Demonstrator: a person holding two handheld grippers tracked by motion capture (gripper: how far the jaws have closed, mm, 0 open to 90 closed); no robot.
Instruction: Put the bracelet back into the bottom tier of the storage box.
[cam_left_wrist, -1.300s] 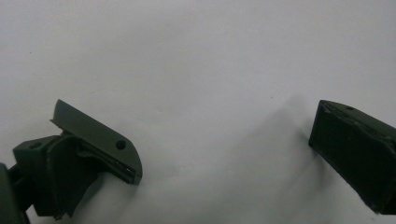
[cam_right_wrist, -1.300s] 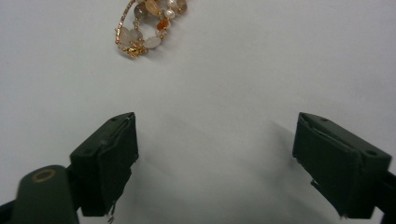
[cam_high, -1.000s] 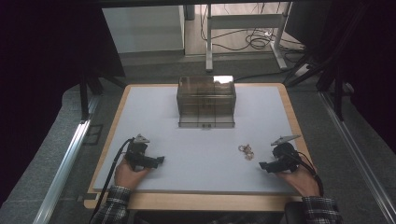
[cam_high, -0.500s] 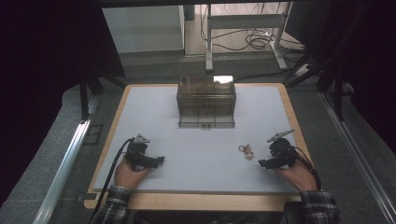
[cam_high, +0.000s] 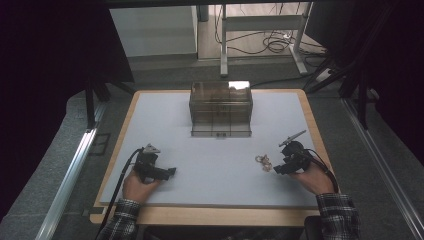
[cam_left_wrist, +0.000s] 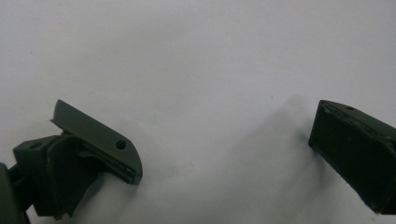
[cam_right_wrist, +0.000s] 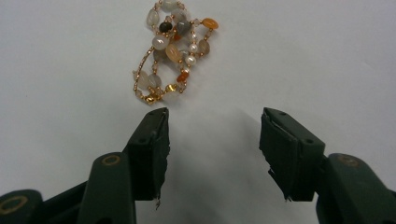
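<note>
Both forearms enter from the bottom of the high view, plaid sleeves at the wrists. Left hand (cam_high: 134, 185) grips the left gripper (cam_high: 167, 172) low, near the front left, jaws pointing toward the person's right. In the left gripper view its jaws stand wide apart, nothing between them. Right hand (cam_high: 312, 176) holds the right gripper (cam_high: 277, 169) at the front right, jaws pointing leftward. In the right gripper view (cam_right_wrist: 212, 140) the jaws are parted, gap clear.
</note>
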